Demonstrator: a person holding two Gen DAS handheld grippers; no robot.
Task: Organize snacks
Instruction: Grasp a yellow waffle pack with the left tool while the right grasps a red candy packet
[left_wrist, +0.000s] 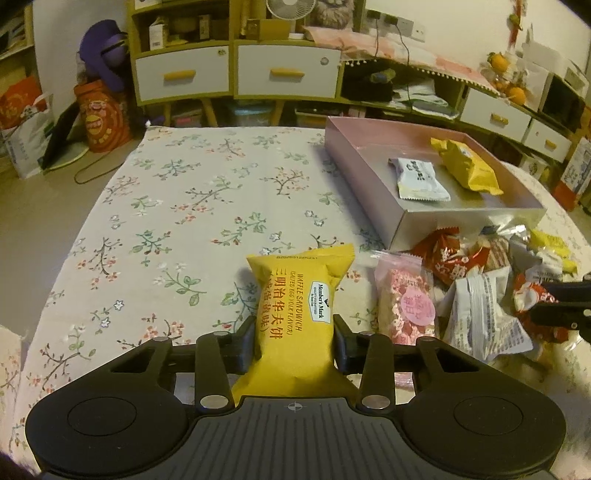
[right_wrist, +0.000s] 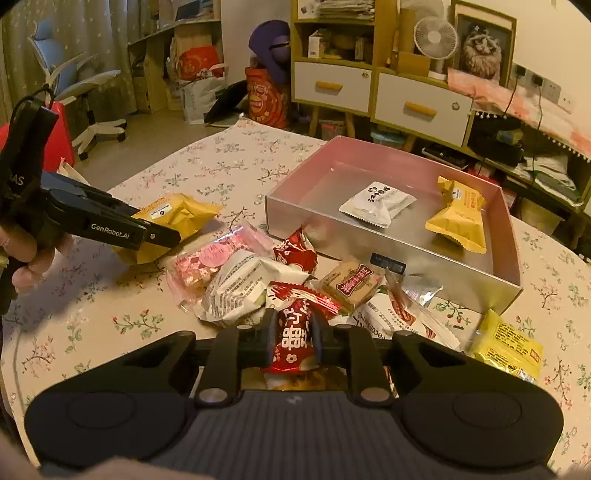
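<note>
Left gripper (left_wrist: 295, 341): pinching the yellow waffle pack (left_wrist: 295, 314) across its middle, pads pressed into both sides. Pack looks to be low over the tablecloth (left_wrist: 166, 206); can't tell whether it's touching the cloth.
Right gripper (right_wrist: 293, 341): clamped on a red candy (right_wrist: 293, 339), wrapper squeezed narrow between the pads, right at the near edge of the pile (right_wrist: 280, 280).
Box (right_wrist: 388, 254): pink, open on top, sitting on the far side of the pile. Holds only two things so far, a white packet (right_wrist: 376, 201) and another yellow pack (right_wrist: 458, 218), lying well apart on the floor of the box.
Done: two snacks boxed, two more gripped, so it looks like early days.
Left to do: most of it, honestly. Pile has a pink nougat bag (right_wrist: 207, 264), a big white packet (right_wrist: 243, 291), a second red candy (right_wrist: 297, 251), a tan biscuit (right_wrist: 351, 286) and a yellow packet (right_wrist: 509, 349) off to the right, plus a few wrappers underneath that are too tangled to make out.
Next, probably: both held snacks need carrying over the near wall of the box and dropping in the bare patches.
Watch out for: the two grippers are close together by the pile, so they could bump on the way over.
</note>
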